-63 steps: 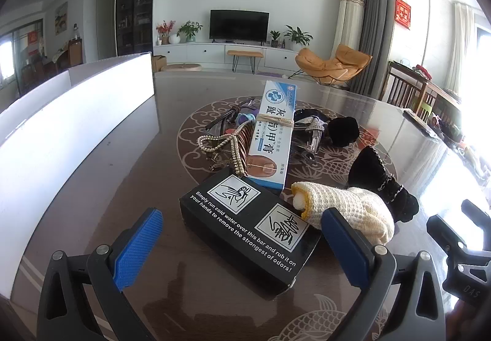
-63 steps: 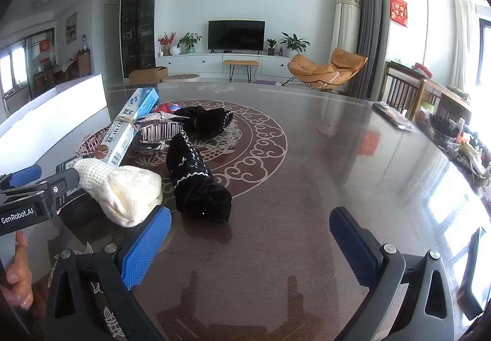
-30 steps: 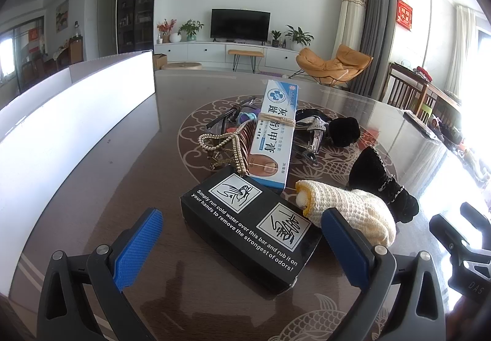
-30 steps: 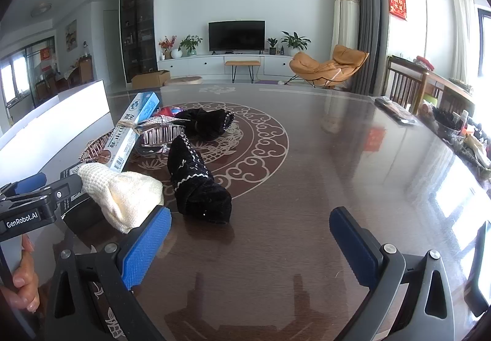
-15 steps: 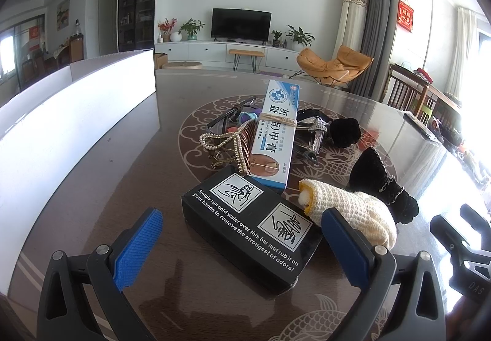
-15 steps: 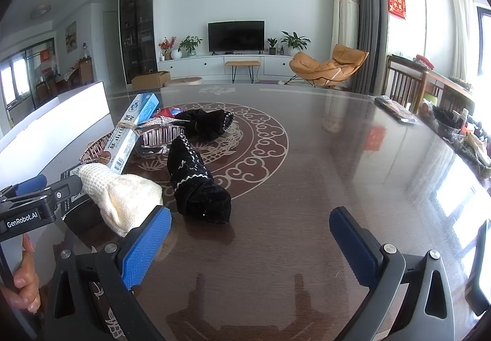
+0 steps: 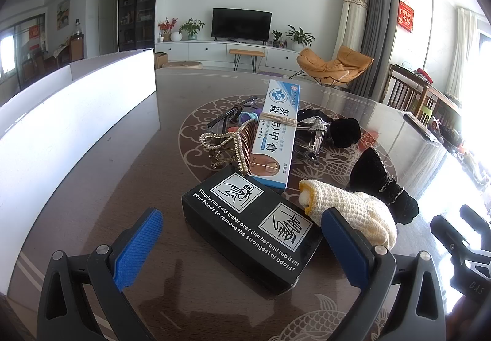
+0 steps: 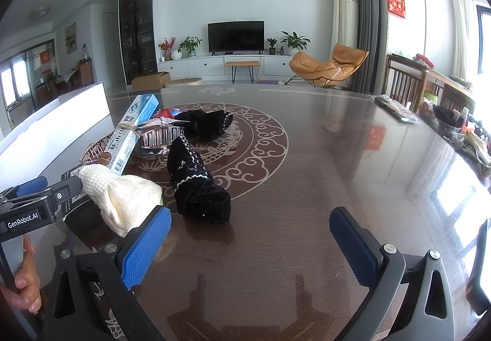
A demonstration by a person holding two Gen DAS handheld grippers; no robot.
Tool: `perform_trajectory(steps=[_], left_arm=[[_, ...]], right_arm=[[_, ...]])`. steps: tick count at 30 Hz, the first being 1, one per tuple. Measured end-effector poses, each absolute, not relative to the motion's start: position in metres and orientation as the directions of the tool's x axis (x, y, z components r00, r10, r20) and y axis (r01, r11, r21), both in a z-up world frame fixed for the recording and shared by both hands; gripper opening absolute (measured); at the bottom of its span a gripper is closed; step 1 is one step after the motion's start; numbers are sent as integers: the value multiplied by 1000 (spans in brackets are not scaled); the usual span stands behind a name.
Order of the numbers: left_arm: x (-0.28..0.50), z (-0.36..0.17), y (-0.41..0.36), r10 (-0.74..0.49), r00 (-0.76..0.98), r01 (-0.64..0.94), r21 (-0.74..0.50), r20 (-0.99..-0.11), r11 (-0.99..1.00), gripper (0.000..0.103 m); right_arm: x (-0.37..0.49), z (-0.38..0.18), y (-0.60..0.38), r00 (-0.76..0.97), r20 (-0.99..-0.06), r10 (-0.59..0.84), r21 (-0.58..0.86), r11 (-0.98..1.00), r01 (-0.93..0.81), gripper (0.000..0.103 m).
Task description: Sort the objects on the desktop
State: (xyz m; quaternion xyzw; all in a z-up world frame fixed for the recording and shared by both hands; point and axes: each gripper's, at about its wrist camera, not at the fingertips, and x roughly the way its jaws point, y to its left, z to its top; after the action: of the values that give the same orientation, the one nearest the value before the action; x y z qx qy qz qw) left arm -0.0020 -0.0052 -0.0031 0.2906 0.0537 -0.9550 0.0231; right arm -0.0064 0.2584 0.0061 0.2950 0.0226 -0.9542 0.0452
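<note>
Dark glossy worktop [image 8: 322,175], living rm beyond. Black box [image 7: 251,227] near left claw [image 7: 242,249]; cream knit [image 7: 353,212] w/ black sock [image 8: 196,184] right. Both claws released; right claw [image 8: 250,246] empty.

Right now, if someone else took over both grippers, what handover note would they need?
Left gripper: open, holding nothing, low over the table with the black box between its fingers, untouched.
Right gripper: open, holding nothing, over bare table.
Items are all in one cluster: cream knitted piece resting against the black box, black velvet piece beside it, blue-and-white carton lying across the hair clips, second black piece behind.
Done: nothing looks sorted yet.
Left: every item. The white bin on the left seems the likely destination.
</note>
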Motion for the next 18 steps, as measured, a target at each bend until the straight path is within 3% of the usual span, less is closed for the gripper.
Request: perform_trajectory(steps=[18], left_arm=[[-2,-2,-7,-19,-832,80,-85,-554,-993,103]], right_arm=[[-6,7,258,-822,-564,-76,-12,-995,100,103]])
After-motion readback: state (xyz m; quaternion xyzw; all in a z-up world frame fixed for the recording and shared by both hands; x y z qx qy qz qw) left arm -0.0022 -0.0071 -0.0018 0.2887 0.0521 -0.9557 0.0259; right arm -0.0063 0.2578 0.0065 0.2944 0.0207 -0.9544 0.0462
